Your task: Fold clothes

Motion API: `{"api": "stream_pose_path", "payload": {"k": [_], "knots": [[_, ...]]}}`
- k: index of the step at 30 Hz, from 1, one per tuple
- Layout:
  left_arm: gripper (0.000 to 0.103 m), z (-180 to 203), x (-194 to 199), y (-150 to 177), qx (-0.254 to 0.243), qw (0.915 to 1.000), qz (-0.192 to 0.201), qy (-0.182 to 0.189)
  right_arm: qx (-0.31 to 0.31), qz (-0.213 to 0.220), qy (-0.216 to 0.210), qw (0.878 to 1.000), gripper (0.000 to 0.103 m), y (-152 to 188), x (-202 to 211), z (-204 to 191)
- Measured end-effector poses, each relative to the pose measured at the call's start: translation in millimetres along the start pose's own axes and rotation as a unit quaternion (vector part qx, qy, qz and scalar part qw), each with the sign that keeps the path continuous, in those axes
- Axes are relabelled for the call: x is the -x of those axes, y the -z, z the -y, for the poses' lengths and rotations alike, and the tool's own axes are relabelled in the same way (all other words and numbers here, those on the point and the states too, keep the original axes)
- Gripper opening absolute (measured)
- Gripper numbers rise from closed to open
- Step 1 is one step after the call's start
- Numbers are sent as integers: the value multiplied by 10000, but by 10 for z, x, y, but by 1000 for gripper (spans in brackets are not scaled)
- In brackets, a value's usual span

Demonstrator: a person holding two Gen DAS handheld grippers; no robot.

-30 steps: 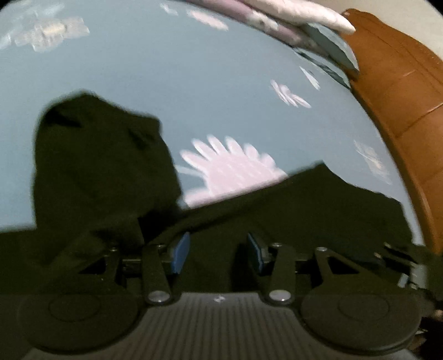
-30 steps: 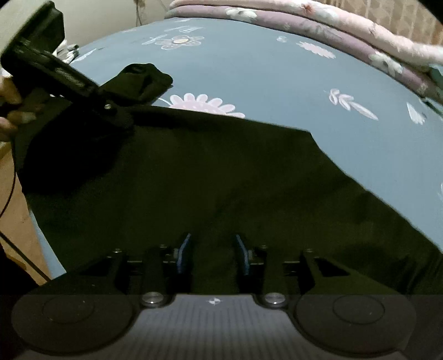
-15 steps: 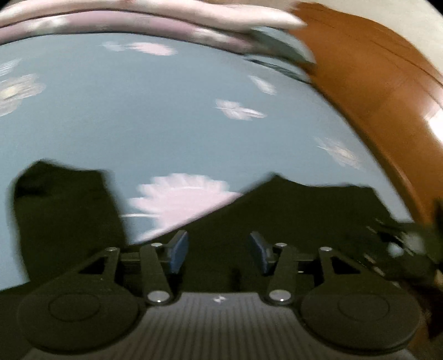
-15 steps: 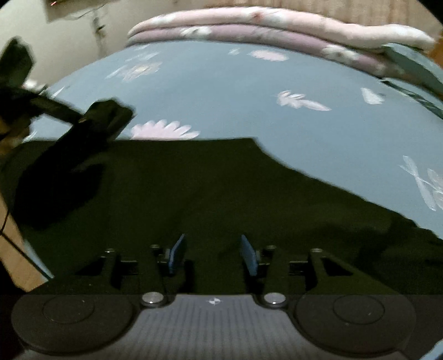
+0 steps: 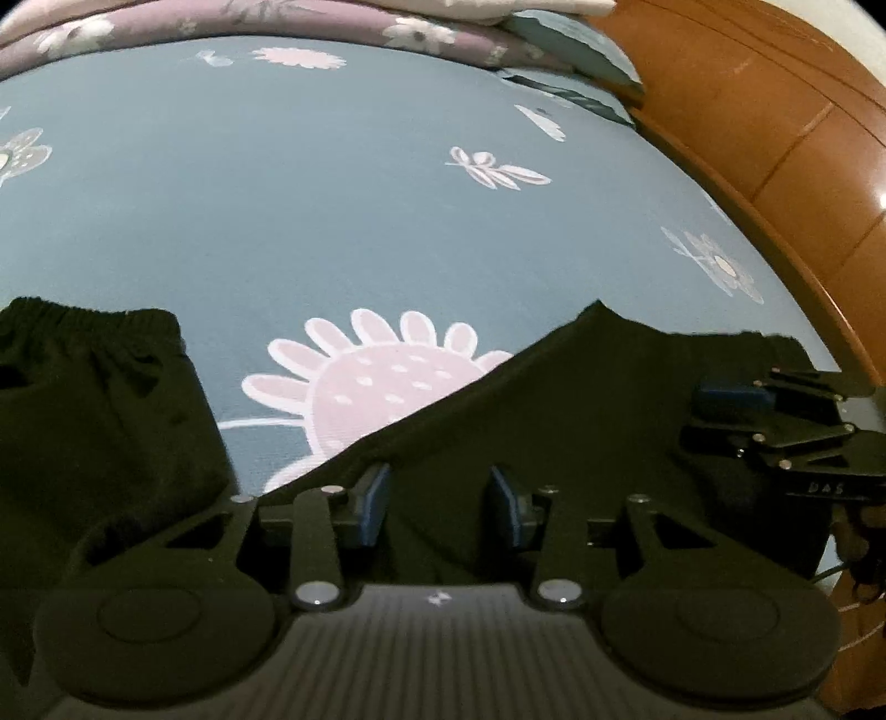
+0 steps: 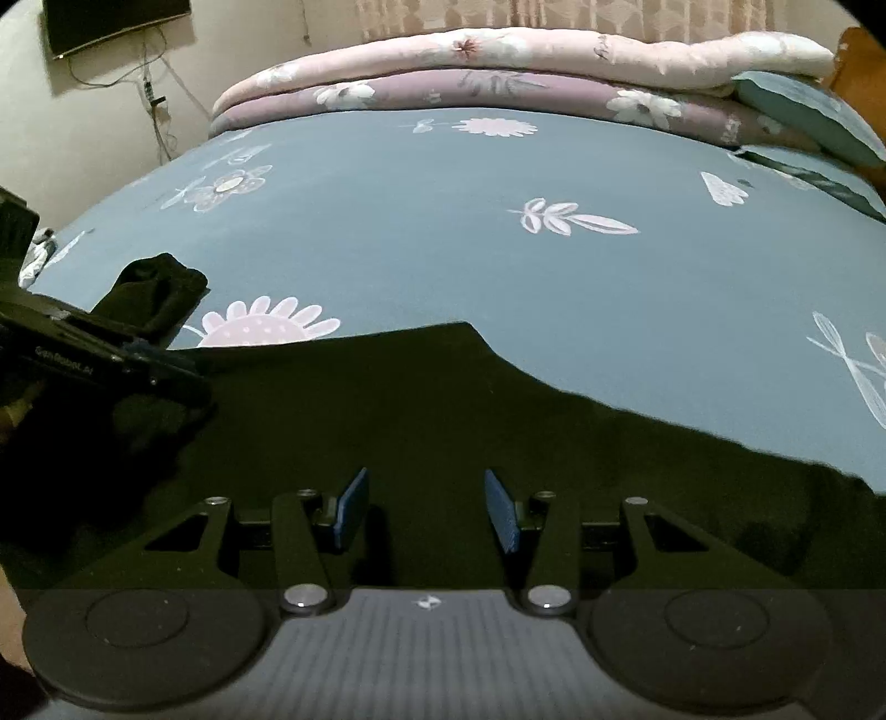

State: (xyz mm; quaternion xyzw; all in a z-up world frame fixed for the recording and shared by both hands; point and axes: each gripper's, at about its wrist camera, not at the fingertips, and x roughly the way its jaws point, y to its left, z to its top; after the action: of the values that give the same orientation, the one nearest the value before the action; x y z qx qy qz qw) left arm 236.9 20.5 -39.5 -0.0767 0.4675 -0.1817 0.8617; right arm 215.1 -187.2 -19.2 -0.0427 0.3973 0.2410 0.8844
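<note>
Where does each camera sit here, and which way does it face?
Left wrist: on the left gripper, looking along its open fingers over the black garment and blue floral bedsheet toward the wooden headboard; the right gripper shows at right.
Right wrist: on the right gripper, open, facing the folded quilts; the left gripper shows at left.
Shared: garment, sheet, pink flower print.

A bed point(image 6: 443, 232) fills the room's middle, under a blue-grey sheet point(image 5: 332, 221) printed with pale flowers and leaves. Folded quilts point(image 6: 498, 72), pink over mauve, lie along its far edge, with a teal pillow point(image 6: 808, 111) beside them. A glossy wooden headboard point(image 5: 775, 138) curves along one side. A dark screen point(image 6: 111, 22) hangs on the cream wall point(image 6: 99, 127), cables trailing below. A patterned curtain point(image 6: 554, 16) hangs behind the quilts. Light is dim.
</note>
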Motion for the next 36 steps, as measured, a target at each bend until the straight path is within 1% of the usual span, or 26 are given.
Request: {"api": "stream_pose_path", "payload": {"k": [3,4,7,10,12,13,15,19,21,22,24,25,28,29,32,34,35,36], "knots": [[40,59,147,15,-116,9998,133,-129,129,175,-147,9997,51,-129,-1,-59],[41,80,195,27,-196,9995,175,-161,204,194,-219,9994,49,-180,-16,-86],[42,21,126,64,-257,9995,-98,-157,512,116,-367,9979,29,-317,-146,-189],[42,-101,110,101,-109,9996,-84,-233,710,-48,-423,9966,28,-397,-403,-276],[41,-132,101,91,-68,9996,8,-257,811,-218,-398,9957,28,-432,-613,-317],[41,-146,97,86,-48,9996,55,-269,842,-244,-355,9955,28,-442,-706,-327],[41,-153,80,68,-43,9995,122,-281,775,-161,-425,9960,29,-471,-804,-303],[41,-107,123,7,-50,9988,194,-443,535,-122,-483,9973,30,-558,-761,-243],[41,-31,204,-15,-170,9982,229,-532,389,-49,-571,9976,31,-554,-595,-216],[43,5,235,7,-282,9983,211,-473,352,16,-598,9976,33,-529,-451,-195],[47,78,295,57,-515,9980,168,-340,219,168,-433,9987,40,-432,-119,-129],[48,114,325,81,-632,9975,147,-273,74,226,-322,9992,45,-358,41,-80],[48,223,416,156,-980,9951,83,-73,-371,221,143,9990,46,-7,381,6],[48,229,390,194,-993,9950,14,-62,-517,214,302,9980,47,113,490,33],[48,141,296,282,-958,9950,-213,-194,-872,33,858,9925,48,480,610,25],[48,66,248,333,-951,9945,-314,-315,-1128,-60,1122,9872,48,698,640,-5],[51,40,257,346,-995,9942,-301,-277,-1249,-91,1218,9846,49,798,653,-19],[51,16,269,357,-1042,9939,-284,-231,-1379,-124,1329,9814,49,891,668,-32]]}}
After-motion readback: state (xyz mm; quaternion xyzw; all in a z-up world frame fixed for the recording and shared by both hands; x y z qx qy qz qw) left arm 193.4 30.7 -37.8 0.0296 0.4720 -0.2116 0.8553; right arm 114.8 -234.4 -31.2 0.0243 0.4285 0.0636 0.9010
